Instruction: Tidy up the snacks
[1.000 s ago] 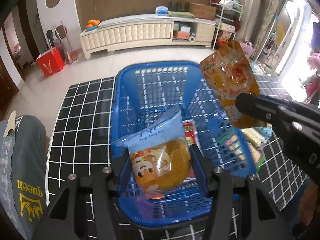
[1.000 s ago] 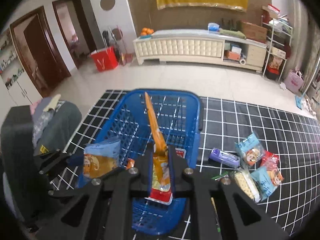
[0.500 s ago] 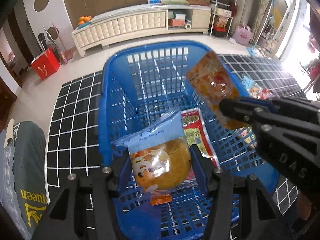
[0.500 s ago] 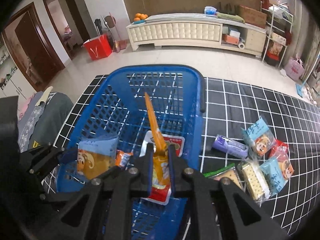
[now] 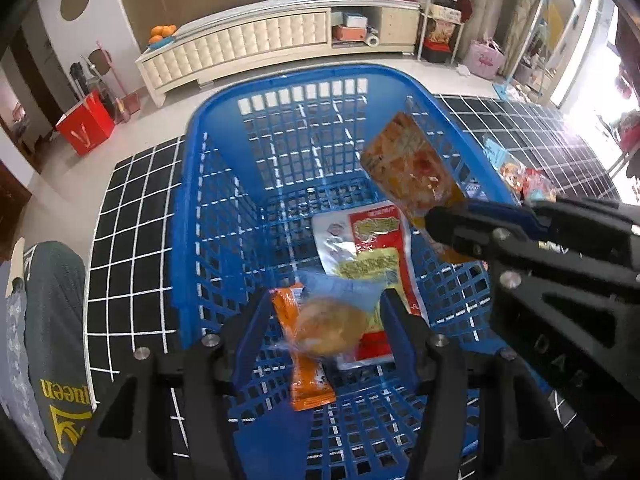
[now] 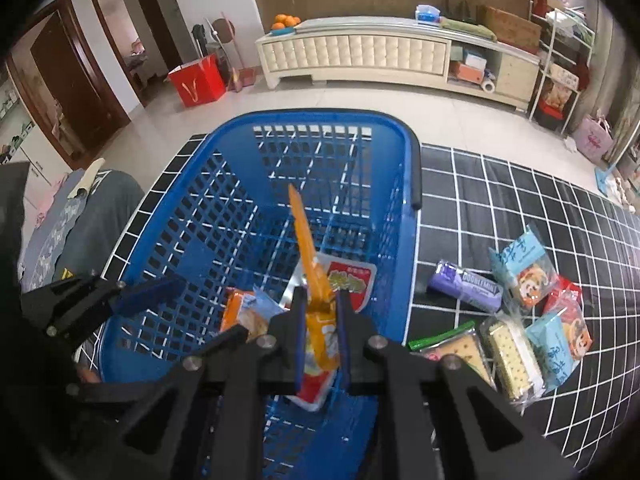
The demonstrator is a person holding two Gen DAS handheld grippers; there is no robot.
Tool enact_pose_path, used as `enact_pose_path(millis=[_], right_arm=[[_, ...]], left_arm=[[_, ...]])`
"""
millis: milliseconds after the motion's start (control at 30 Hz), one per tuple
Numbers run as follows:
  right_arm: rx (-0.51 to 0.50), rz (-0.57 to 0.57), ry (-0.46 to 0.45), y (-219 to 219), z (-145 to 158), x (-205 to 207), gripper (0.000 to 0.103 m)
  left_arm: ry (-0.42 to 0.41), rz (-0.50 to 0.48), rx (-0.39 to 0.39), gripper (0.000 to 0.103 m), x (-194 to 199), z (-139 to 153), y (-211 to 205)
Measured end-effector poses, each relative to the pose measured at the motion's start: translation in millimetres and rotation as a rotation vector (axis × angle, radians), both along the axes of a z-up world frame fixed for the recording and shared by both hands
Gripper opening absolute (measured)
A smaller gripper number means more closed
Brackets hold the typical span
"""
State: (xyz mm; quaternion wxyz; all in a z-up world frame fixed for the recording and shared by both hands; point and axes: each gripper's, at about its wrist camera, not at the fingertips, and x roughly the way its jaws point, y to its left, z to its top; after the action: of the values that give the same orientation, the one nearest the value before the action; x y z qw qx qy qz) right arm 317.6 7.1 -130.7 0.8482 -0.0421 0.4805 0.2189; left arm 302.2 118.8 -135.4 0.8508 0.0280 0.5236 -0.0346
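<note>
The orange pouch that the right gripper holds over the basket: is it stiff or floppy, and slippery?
The orange pouch, pinched low by the right gripper, stands up without drooping, so probably fairly stiff. Its glossy film looks slippery. It seems thin edge-on, so likely light.

The left gripper [image 5: 324, 320] hangs with jaws spread wide; the right gripper [image 6: 319, 320] is clamped tight, both angled downward.

My home's living room: long cream TV cabinet [image 6: 360, 56], oranges [image 6: 285, 21] on it, wooden doors [image 6: 60, 92], tiled floor [image 6: 360, 98].
</note>
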Motion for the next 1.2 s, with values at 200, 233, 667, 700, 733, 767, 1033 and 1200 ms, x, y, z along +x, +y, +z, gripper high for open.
enact_pose_path(millis=[200,233,667,700,733,767,1033,1200], right_arm=[[-0.014,0.005,-0.008,5,4,0,0.017],[-0.019,0.006,-0.01,6,4,0,0.02],[0.034,-0.036,-0.112,-35,47,-26,0.071],[0.04,-0.039,-0.116,-43,51,-30,0.072],[0.04,-0.05,-0.12,-52,55,-34,0.072],[0.04,-0.059,-0.127,-61,59,-37,0.072],[0.016,-0.131,-0.157,-124,80,-56,0.072],[0.003,-0.173,-0.172,-162,87,-68,0.072]], left_arm=[[-0.022,0.022,-0.024,0.054,2,8,12],[-0.023,0.025,-0.028,0.054,2,8,15],[-0.088,0.016,-0.052,0.054,-21,41,10],[-0.101,0.015,-0.053,0.054,-26,46,8],[-0.109,0.014,-0.052,0.054,-28,49,6],[-0.119,0.012,-0.05,0.054,-33,54,2],[-0.17,-0.033,-0.063,0.061,-60,80,-34],[-0.173,-0.048,-0.074,0.07,-66,85,-60]])
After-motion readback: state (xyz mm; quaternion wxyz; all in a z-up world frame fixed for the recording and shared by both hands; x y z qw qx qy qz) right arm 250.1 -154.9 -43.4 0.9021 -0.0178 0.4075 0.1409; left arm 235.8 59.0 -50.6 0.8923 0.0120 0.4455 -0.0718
